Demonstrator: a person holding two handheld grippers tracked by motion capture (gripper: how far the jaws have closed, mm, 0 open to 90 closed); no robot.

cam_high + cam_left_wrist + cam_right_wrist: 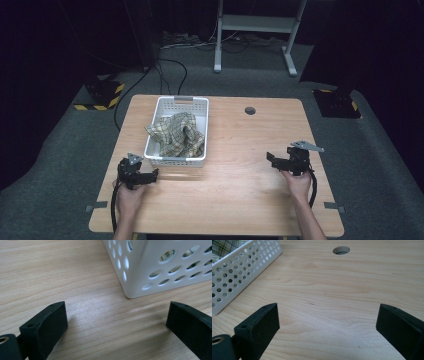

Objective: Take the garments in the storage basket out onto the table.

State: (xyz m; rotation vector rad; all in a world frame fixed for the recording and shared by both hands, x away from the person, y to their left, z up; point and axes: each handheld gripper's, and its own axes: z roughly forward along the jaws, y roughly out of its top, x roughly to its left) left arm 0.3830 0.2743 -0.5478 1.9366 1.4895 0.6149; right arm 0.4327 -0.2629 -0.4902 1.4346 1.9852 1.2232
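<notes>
A white perforated basket (199, 107) stands on the left half of the wooden table (240, 195), with a crumpled checked cloth (178, 132) inside it. My left gripper (153, 174) rests on the table just in front of the basket's near left corner (132, 291), open, with nothing between its jaws. On the right side of the table my right gripper (271, 158) is also open and holds nothing. In the right gripper view the basket's wall (239, 272) lies off to the left, and a corner of the cloth (223, 246) shows above it.
A round cable hole (250, 110) sits in the table's far centre, also the hole (341, 250) ahead of the right gripper. Beyond the table stands a grey metal frame (255, 25) with cables on the floor. Bare wood lies between the two grippers.
</notes>
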